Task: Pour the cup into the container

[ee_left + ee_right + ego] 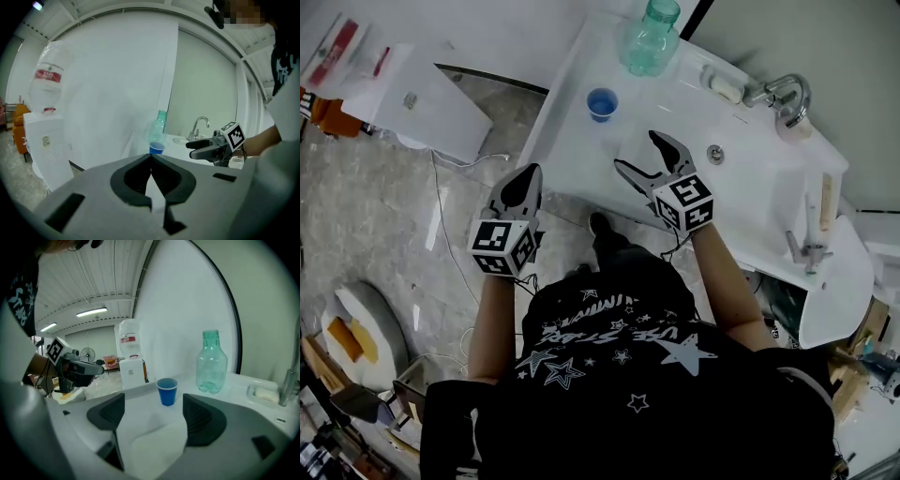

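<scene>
A small blue cup (601, 103) stands upright on the white sink counter (581, 159), near its left edge. Behind it stands a clear green plastic bottle (651, 39) with no cap. My right gripper (636, 150) hovers over the counter a short way in front of the cup, open and empty. In the right gripper view the cup (167, 391) sits ahead, centred between the spread jaws, with the bottle (212, 363) to its right. My left gripper (532, 173) hangs off the counter's left edge, shut on nothing; in its view the cup (156, 149) and bottle (159, 129) lie straight ahead.
A chrome faucet (783, 94), a soap dish (724, 86) and a round drain (715, 153) lie to the right on the counter. A white water dispenser (412, 94) stands on the floor to the left. Cables trail over the floor below the counter edge.
</scene>
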### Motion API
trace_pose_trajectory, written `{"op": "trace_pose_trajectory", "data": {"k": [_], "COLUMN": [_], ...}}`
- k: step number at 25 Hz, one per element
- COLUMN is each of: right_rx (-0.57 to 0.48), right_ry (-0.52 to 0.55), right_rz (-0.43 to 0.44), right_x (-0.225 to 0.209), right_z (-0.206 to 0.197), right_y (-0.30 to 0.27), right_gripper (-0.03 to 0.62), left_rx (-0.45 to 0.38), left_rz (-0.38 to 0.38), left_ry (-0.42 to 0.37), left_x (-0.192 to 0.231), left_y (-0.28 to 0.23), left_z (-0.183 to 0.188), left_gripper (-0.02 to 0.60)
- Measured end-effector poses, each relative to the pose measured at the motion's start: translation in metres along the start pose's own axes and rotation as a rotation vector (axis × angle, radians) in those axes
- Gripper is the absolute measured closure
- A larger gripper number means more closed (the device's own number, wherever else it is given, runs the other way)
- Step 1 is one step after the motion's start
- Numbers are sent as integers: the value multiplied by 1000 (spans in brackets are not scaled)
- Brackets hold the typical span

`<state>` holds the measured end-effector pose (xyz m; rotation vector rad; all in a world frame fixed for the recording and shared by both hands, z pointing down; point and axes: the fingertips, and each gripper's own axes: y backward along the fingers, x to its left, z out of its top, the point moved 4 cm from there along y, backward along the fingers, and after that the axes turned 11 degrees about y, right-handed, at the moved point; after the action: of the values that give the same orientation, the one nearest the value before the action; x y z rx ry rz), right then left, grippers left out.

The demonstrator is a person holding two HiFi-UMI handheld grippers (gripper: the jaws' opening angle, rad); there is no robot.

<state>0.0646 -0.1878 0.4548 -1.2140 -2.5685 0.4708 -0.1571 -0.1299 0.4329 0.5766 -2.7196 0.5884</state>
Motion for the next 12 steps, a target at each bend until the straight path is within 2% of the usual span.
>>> {"op": "trace_pose_trajectory", "data": {"k": [7,12], "right_rx": [27,47], "right_ry": [57,98], "right_rz": [69,123], "right_x": [-31,-37], "right_z": [-3,-13], "right_y": [-45,-70], "right_gripper": [206,204], "left_rx": [14,0], "left_rz": [66,117], "left_ry": [13,24], "left_x": [6,13], "left_y": [-21,-26], "left_z": [12,14], "left_gripper": [572,572]}}
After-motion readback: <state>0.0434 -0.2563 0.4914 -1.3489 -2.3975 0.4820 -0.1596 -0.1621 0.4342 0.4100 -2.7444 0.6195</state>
